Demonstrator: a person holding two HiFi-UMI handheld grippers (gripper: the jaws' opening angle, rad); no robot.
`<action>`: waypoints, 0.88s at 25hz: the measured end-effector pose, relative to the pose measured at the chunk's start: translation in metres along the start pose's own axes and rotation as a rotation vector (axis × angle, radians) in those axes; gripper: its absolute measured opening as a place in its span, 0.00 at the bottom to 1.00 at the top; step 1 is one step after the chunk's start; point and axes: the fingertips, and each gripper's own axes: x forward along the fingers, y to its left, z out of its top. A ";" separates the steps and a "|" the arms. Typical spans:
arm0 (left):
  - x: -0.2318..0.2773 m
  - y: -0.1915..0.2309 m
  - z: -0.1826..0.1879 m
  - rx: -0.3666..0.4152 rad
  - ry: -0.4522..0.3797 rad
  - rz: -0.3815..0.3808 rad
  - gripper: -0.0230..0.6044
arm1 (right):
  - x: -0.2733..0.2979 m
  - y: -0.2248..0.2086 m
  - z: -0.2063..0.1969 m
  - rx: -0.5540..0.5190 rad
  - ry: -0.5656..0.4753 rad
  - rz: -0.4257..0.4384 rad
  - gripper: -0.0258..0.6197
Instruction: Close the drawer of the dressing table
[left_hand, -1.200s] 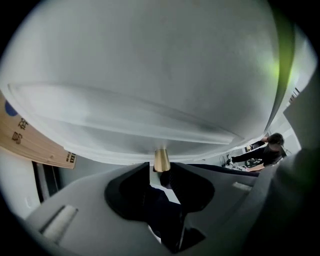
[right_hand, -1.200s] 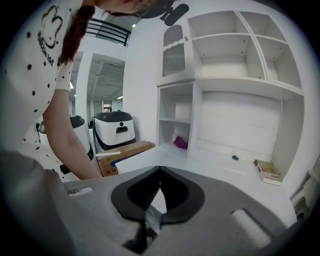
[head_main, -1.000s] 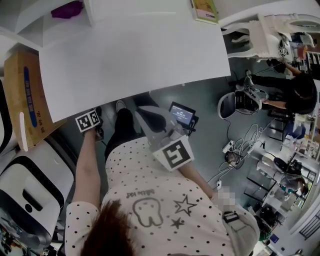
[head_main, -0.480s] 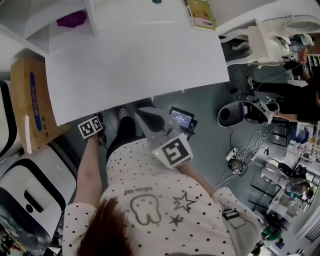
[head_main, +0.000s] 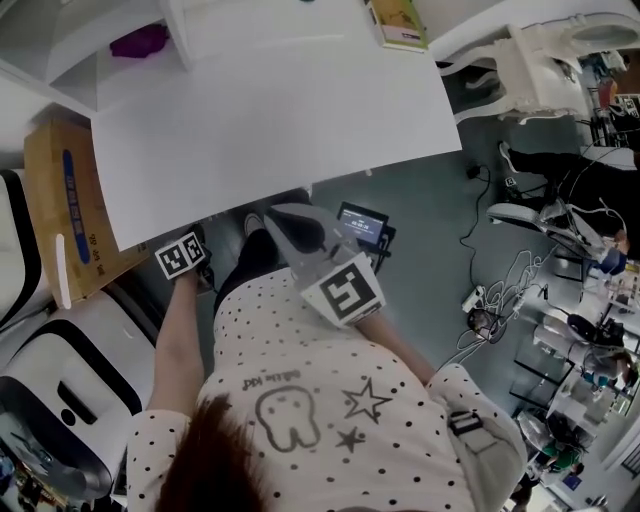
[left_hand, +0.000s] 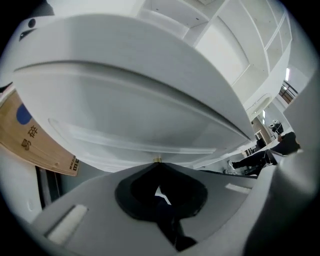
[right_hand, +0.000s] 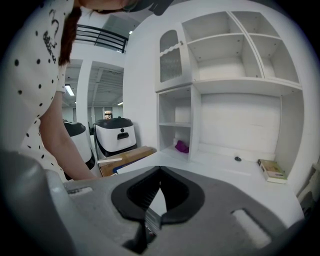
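Left gripper – jaws have just been closing and are now pinching narrow on the brass knob | drawer front is sitting right ahead of it under the tabletop | right gripper is staying pressed together, empty, by its front edge | shelf cubby is holding a purple thing

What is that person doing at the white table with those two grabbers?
A person stands at the white dressing table with a gripper in each hand. The left gripper is tucked under the table's front edge, at the drawer; its fingers have just been closing and now seem to pinch the little gold knob. The right gripper hangs shut and empty above the tabletop.
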 end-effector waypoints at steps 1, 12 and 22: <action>-0.002 -0.002 0.001 0.006 -0.009 -0.002 0.03 | 0.000 0.000 0.001 -0.006 -0.013 0.001 0.04; -0.021 -0.027 0.007 0.117 -0.054 0.006 0.02 | 0.004 0.004 0.010 -0.039 -0.058 0.022 0.04; -0.060 -0.035 0.022 0.218 -0.110 0.012 0.02 | 0.007 0.003 0.013 -0.014 -0.078 0.025 0.04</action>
